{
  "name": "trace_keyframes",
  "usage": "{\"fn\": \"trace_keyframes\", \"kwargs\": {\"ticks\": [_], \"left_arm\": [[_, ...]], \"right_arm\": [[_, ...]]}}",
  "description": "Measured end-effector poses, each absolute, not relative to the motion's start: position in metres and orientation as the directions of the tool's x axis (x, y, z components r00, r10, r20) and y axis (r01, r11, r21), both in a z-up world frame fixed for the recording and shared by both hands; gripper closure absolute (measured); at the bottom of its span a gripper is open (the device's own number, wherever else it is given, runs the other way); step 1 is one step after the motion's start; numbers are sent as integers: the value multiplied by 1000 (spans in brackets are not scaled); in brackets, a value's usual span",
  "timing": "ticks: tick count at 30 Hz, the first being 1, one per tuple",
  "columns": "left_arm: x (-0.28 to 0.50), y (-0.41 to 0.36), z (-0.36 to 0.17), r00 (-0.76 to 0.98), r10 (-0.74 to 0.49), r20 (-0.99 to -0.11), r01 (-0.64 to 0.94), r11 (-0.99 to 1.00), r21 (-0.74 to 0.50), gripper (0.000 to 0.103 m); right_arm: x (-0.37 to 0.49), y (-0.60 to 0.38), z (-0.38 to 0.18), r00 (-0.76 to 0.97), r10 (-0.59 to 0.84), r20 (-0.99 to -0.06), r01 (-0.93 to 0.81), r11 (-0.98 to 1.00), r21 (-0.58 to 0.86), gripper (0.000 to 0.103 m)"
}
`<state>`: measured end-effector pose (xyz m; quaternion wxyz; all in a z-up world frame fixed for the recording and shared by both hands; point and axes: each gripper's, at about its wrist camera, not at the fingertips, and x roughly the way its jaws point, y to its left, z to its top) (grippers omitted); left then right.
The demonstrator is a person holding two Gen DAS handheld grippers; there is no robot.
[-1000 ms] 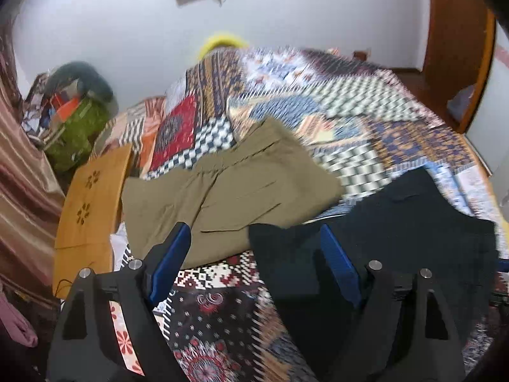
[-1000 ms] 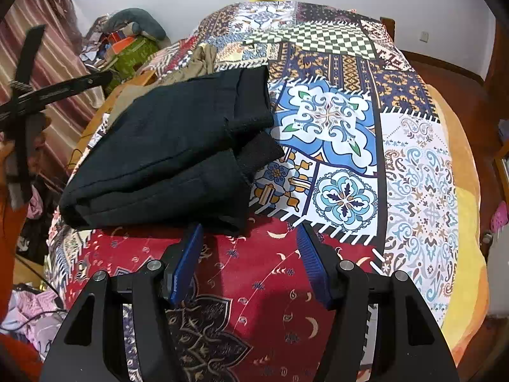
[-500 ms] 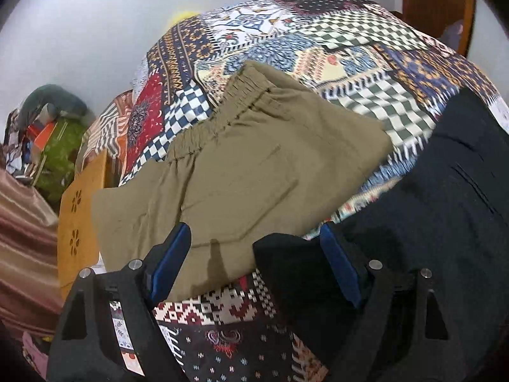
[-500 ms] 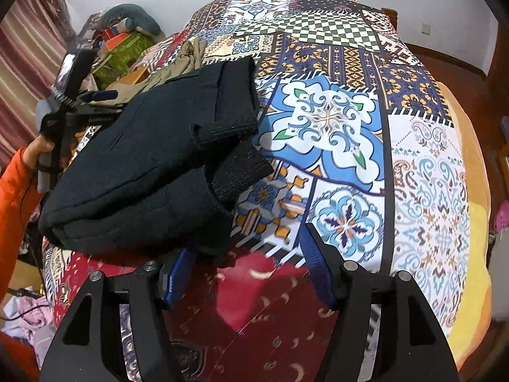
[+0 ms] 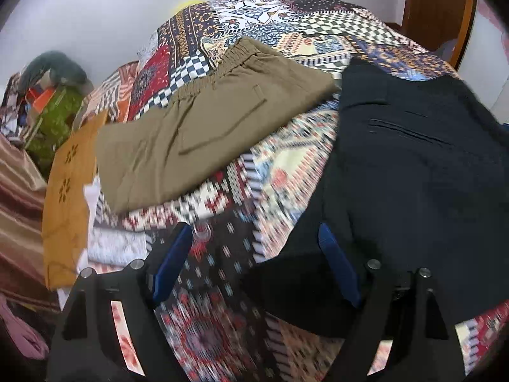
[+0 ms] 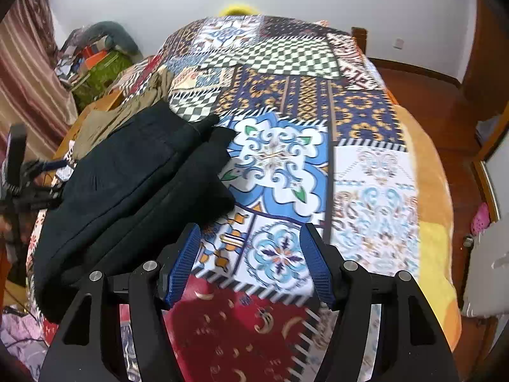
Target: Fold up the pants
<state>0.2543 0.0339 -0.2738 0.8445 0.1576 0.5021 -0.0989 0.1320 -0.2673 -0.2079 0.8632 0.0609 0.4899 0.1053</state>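
Four fingers (image 5: 173, 264), two folded pants (image 5: 210, 127).

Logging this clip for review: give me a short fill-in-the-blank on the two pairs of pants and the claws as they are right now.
1. The pair with the gathered elastic waistband is ____ in colour.
2. Both the left claw and the right claw have their jaws ____.
3. In the right wrist view, the black pants lie to the ____ of the claw.
4. Both pairs rest on a patchwork-patterned ____.

Missing words: khaki; open; left; bedspread
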Motion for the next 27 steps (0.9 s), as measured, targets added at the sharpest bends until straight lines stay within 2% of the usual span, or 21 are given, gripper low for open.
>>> {"fn": "trace_keyframes", "kwargs": {"ticks": [10, 17, 23, 27], "left_arm": [[179, 17, -256, 481, -126, -868, 333, 942, 47, 21], [174, 8, -221, 587, -36, -809, 284, 945, 164, 21], [195, -18, -184, 654, -130, -746, 331, 935, 127, 21], [218, -48, -192, 643, -165, -748, 387, 913, 131, 21]], "right_arm": [[105, -277, -185, 544, 227, -808, -104, 974, 203, 42], [100, -265, -168, 578, 247, -777, -149, 969, 198, 42], [110, -239, -155, 601, 313, -736, -220, 950, 223, 42], [129, -219, -160, 590, 347, -729, -268, 936, 228, 42]]}}
